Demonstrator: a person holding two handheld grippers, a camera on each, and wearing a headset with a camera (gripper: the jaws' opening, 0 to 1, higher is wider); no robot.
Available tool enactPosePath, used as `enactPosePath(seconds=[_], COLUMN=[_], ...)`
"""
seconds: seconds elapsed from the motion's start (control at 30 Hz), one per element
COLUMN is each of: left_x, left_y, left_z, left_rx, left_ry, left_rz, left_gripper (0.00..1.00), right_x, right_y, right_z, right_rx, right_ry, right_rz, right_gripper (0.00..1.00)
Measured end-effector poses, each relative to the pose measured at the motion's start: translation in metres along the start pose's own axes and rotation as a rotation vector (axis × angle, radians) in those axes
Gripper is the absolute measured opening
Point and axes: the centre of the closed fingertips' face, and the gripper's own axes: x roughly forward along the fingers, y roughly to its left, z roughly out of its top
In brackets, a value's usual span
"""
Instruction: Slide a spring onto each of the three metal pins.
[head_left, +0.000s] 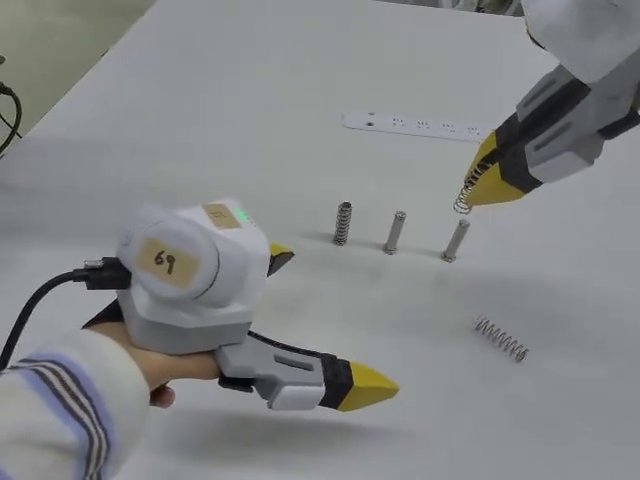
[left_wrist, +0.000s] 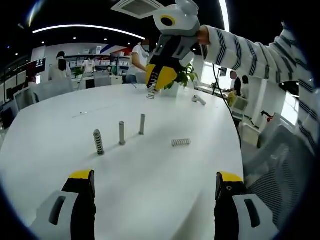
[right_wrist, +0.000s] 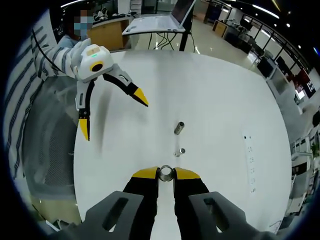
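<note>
Here the right gripper (head_left: 480, 188) hangs above the white table (head_left: 200, 120), its yellow-tipped jaws pressed together on a held spring (head_left: 463, 198) that dangles from the tips. This spring sits just above the right pin (head_left: 456, 241) and a little beyond it, not touching it. In the right gripper view its coil shows end-on between the jaws.

The three metal pins stand upright in a short row. The left pin (head_left: 343, 223) already wears a spring along its length, while the middle pin (head_left: 395, 232) and the right pin are bare. A loose spring (head_left: 500, 338) lies flat on the table, on the near side of the row and to the right of it.

The left gripper (head_left: 322, 322) is low at the near left, gripped by a hand (head_left: 160, 368) in a striped sleeve. Its jaws are spread wide with nothing between them, well apart from the pins. A white power strip (head_left: 415, 125) lies beyond the row.
</note>
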Motion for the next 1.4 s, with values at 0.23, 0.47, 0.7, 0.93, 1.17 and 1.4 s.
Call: enactPosePath(seconds=[0.23,0.47,0.7,0.93,1.17,1.4], left_x=[-0.002,-0.004,-0.005,-0.006,-0.007,-0.008], left_y=[0.001,0.002,0.004,0.003,0.004,0.003], left_z=[-0.006,-0.008,-0.012,-0.016,-0.018,-0.019], left_rx=[-0.015,-0.019,-0.003,-0.005,-0.013,-0.028], left_ry=[0.017,0.024,0.044,0.057,0.06,0.054], left_rz=[0.005,0.002,0.009,0.004,0.002,0.003], left_gripper=[0.98,0.98,0.98,0.98,0.98,0.95], right_x=[0.017,0.032,0.047,0.06,0.069,0.072], right_y=[-0.012,-0.016,-0.017,-0.021,-0.024,-0.027], right_z=[0.007,0.015,0.02,0.013,0.007,0.006], right_rx=[-0.037,-0.057,-0.091,-0.106,-0.077,-0.038], right_ry=[0.011,0.032,0.031,0.064,0.082,0.054], right_rz=[-0.016,0.001,0.02,0.019,0.018,0.021], right_gripper=[0.08,0.08,0.08,0.08,0.08,0.08])
